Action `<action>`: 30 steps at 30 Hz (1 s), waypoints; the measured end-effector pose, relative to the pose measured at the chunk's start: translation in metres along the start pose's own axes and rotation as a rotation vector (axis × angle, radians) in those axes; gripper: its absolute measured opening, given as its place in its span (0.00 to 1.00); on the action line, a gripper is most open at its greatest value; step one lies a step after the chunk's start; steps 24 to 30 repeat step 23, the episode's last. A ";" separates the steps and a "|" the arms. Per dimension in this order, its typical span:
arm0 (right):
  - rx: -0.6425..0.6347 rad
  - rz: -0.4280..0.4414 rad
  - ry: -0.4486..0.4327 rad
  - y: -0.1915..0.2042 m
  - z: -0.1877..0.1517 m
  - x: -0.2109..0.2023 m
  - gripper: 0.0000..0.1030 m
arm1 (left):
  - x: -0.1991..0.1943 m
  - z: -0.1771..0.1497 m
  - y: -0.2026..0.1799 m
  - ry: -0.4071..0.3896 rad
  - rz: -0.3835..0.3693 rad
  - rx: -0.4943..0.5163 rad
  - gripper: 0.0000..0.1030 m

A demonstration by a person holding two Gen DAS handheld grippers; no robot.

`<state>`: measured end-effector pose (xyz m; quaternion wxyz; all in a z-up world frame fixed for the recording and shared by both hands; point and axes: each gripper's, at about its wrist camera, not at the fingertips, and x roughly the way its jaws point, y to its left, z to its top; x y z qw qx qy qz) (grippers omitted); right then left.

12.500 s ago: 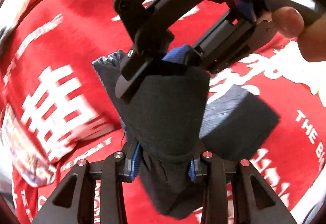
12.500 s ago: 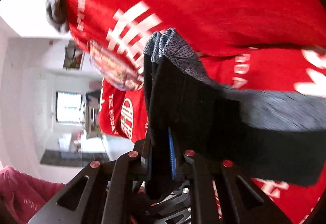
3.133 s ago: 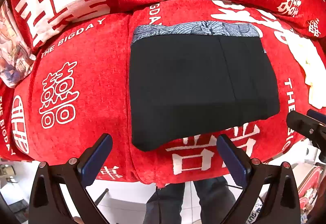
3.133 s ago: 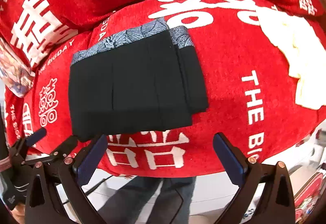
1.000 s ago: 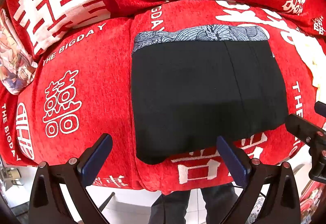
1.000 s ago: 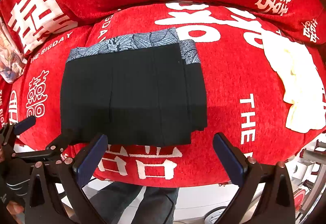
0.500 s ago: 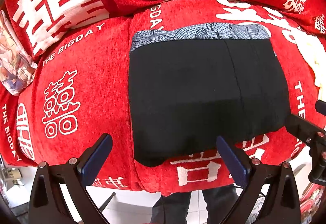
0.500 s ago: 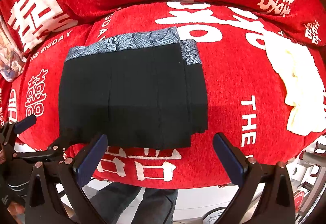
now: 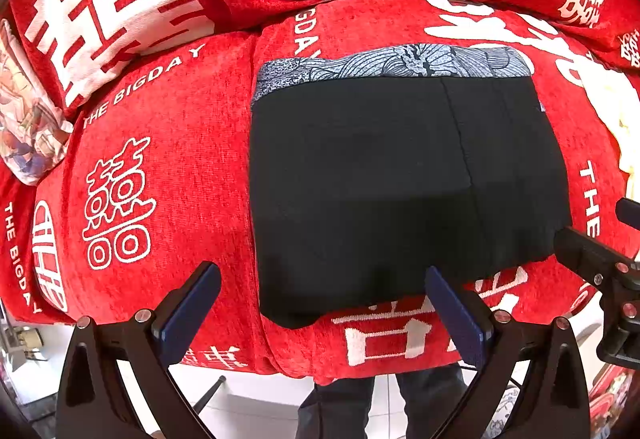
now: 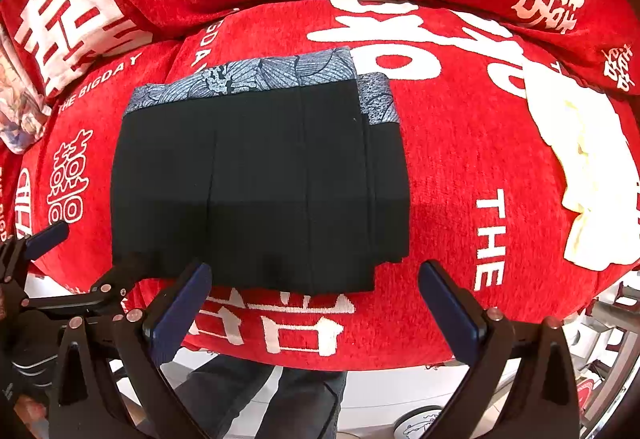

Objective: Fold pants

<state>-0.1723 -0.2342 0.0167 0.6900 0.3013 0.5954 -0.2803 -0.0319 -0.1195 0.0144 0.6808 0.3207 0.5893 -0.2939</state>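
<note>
Left wrist view first: the left gripper (image 9: 322, 301) has its two blue-padded fingers (image 9: 188, 309) spread wide with nothing between them, poised at the near edge of the red cushion (image 9: 168, 143), which carries white characters and the words "THE BIGDAY". The folded pants (image 9: 384, 191) lie flat on that cushion as a black rectangle, with a grey patterned waistband (image 9: 392, 65) along the far edge and a vertical seam right of centre. The near edge of the pants sits just beyond the fingertips, not touching them. At the right margin part of the right gripper (image 9: 600, 271) enters the frame near the pants' near right corner. A pale yellow cloth (image 9: 616, 111) lies on the cushion further right, and a printed pillow (image 9: 28, 127) sits at the left edge. Right wrist view: the right gripper (image 10: 312, 297) is likewise splayed wide and holds nothing, its fingers (image 10: 450, 311) hovering over the cushion's front edge (image 10: 440, 199). The pants (image 10: 256, 191) lie left of centre, folded in stacked layers with a narrower layer showing along the right side, waistband (image 10: 256, 79) at the far edge. The left gripper (image 10: 80, 279) appears at lower left beside the pants' near left corner. The pale yellow cloth (image 10: 588, 167) lies well apart to the right.
</note>
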 end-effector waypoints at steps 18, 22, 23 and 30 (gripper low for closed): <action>-0.021 0.000 0.014 0.002 0.005 0.006 1.00 | 0.007 0.006 0.001 0.007 0.001 -0.039 0.99; -0.025 -0.003 0.021 0.002 0.007 0.008 1.00 | 0.007 0.007 0.000 0.000 0.006 -0.035 0.99; -0.025 -0.003 0.023 0.001 0.007 0.009 1.00 | 0.007 0.007 0.000 0.002 0.004 -0.036 0.99; -0.025 -0.003 0.023 0.001 0.007 0.009 1.00 | 0.007 0.007 0.000 0.002 0.004 -0.036 0.99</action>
